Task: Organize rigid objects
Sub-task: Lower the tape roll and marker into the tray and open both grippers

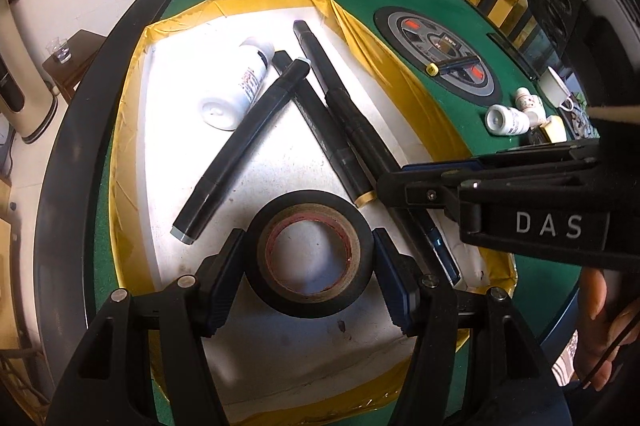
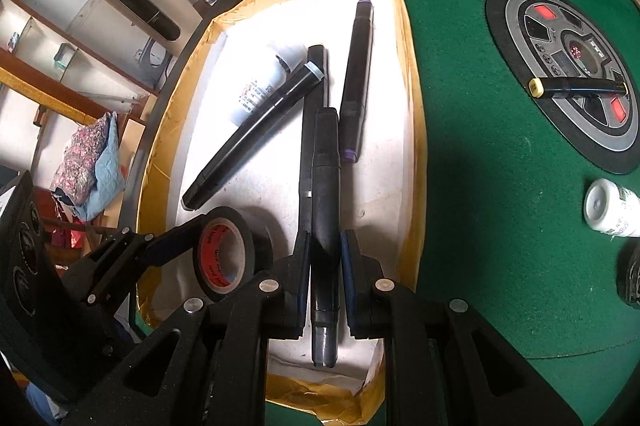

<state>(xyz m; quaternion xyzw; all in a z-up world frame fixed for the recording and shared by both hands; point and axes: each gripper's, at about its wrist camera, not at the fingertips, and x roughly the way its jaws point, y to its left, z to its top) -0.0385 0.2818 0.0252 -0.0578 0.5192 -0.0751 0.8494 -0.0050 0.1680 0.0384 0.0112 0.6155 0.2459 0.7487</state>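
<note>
A white tray (image 1: 124,129) with a yellow taped rim lies on the green table. In it are a white bottle (image 1: 236,89) and several black markers. My left gripper (image 1: 308,238) is shut on a black tape roll (image 1: 308,308), a pad pressing each side of it. From the right wrist view the tape roll (image 2: 224,254) hangs tilted in the left gripper (image 2: 192,246) at the tray's near left. My right gripper (image 2: 326,238) is shut on a black marker (image 2: 325,185) that points up the tray above the others. That marker (image 1: 440,250) crosses the tray's right side.
A round control panel (image 2: 520,25) sits in the green felt, with a yellow-capped marker (image 2: 576,87) lying on it. White bottles (image 1: 506,119) stand to the right of the tray. The table's black rim (image 1: 60,153) curves along the left. A person's hand (image 1: 600,326) shows at the lower right.
</note>
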